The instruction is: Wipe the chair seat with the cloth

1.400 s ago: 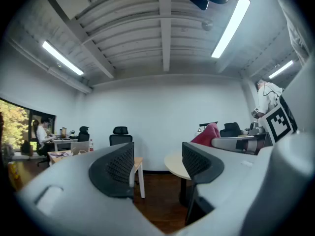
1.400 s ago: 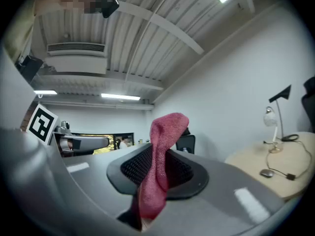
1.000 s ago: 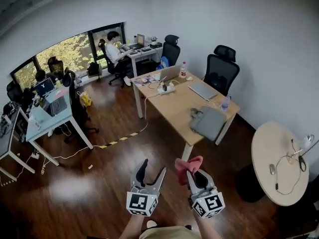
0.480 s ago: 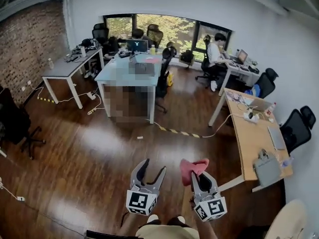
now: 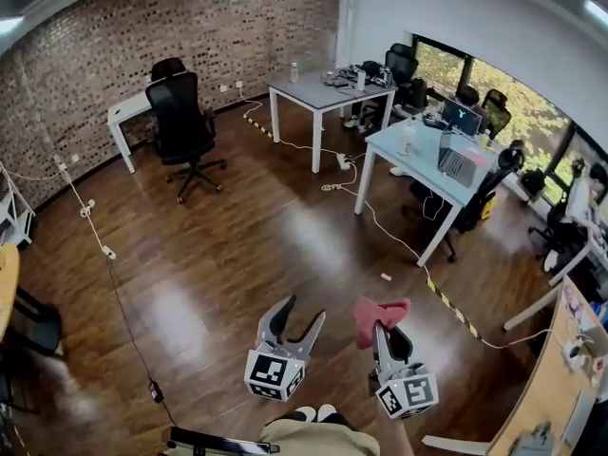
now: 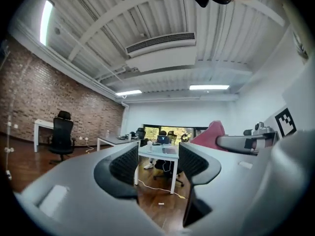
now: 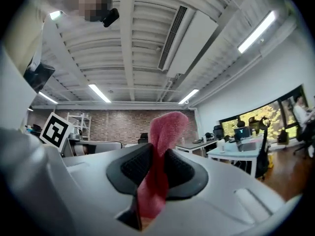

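A: Right hand-held gripper, state?
B: Jaws clamped on a pinkish-red soft cloth. The cloth runs up between the ribbed black pads. Its top end flops over above the tips and its lower end hangs under the jaws. It is held in the air over the floor, in front of the person.

A: Left hand-held gripper?
B: Jaws wide apart with nothing between them; only the room shows through the gap. It sits beside the right one, not touching it.

A: Surface below?
B: Dark glossy wooden plank floor with pale reflections on it. A yellow-and-black tape strip lies on it to the right.

A: Room?
B: A brick wall on the far side, and windows with green foliage at right. The black high-backed office chair on castors stands well apart from both grippers, near the brick wall and just beside a white worktop. Its seat is too small here to judge. Further right are a grey worktop and a pale blue worktop carrying a laptop.

A: Containers?
B: One pale bottle stands upright on the pale blue worktop. I cannot tell its contents.
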